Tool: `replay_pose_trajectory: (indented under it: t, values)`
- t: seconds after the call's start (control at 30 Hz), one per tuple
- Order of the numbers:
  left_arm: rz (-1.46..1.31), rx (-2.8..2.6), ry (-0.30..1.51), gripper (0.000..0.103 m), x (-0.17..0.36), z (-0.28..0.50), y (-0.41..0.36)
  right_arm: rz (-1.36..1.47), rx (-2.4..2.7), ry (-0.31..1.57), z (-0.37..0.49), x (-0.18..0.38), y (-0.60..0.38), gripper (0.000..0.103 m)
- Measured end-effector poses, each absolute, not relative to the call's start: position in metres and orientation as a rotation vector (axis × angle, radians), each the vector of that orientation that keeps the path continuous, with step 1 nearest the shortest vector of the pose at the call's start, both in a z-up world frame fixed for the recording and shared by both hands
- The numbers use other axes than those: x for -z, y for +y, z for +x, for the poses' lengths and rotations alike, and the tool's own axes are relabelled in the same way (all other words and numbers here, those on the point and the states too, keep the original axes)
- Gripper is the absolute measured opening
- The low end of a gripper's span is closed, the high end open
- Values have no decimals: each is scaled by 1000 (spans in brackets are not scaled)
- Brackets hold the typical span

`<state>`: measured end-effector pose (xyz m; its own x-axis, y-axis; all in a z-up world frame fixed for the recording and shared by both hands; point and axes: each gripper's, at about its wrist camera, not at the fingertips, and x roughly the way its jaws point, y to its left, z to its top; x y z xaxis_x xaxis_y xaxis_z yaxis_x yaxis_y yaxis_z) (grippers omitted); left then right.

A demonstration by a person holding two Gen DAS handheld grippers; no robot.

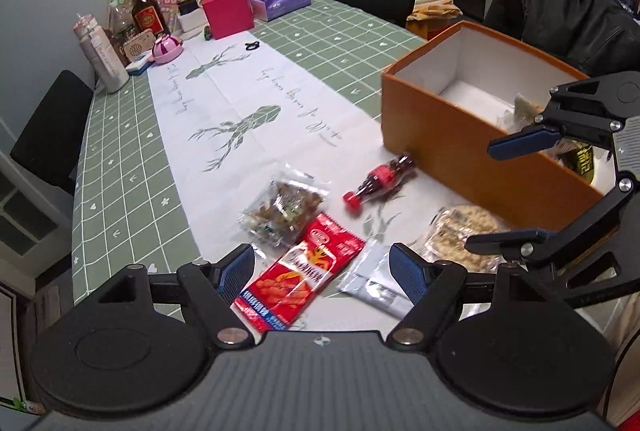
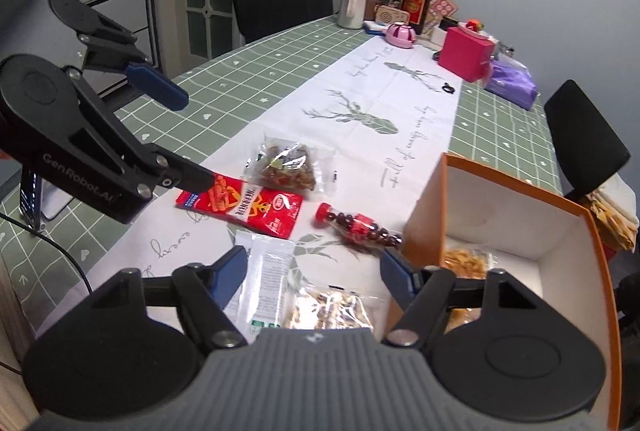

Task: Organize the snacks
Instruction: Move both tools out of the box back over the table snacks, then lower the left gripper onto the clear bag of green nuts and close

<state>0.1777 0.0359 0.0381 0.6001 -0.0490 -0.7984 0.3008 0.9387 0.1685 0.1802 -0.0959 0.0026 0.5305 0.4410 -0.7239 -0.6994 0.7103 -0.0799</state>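
Left gripper point(image 1: 322, 267): jaws wide apart, nothing pinched. In its own view it sits at the bottom middle, hovering over the red packet and the white sachet. In the right wrist view it shows at the left edge, one finger tip over the red packet's corner.
Right gripper point(image 2: 314, 273): jaws apart, somewhat narrower than the left's, and nothing gripped. It hangs over the white sachet and the clear bag of pale snacks, its right finger by the box's near corner. In the left wrist view it's at the right edge, over the box rim.
Red packet point(image 1: 298, 281): flat on the white runner, lower middle of the left view, orange snack picture on it.
White sachet point(image 2: 269, 281): lies just right of the red packet, long side pointing away from the camera.
Brown snack bag point(image 1: 286, 211): clear bag above the red packet, near it.
Candy bottle point(image 1: 378, 183): tiny cola-shaped bottle with a red cap, on its side, its base touching the box wall, or near enough.
Pale snack bag point(image 2: 330, 307): clear, at the bottom middle, next to the box.
Box point(image 2: 424, 215): orange outside, white inside, open top, right side of the frame. A yellowish snack bag point(image 2: 466, 263) is already in it.
Table point(image 1: 120, 159): green grid cloth, with bottles, a pink box and odds and ends at the far end.
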Motion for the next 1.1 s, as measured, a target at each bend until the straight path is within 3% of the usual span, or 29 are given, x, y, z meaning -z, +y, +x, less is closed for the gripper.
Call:
replay_pose_trajectory:
  t: [0.67, 1.1]
  values:
    - [233, 211, 973, 90, 13, 234, 62, -445, -678, 855, 241, 46, -60, 64]
    - [521, 305, 933, 90, 45, 278, 32, -451, -708, 901, 252, 55, -60, 64]
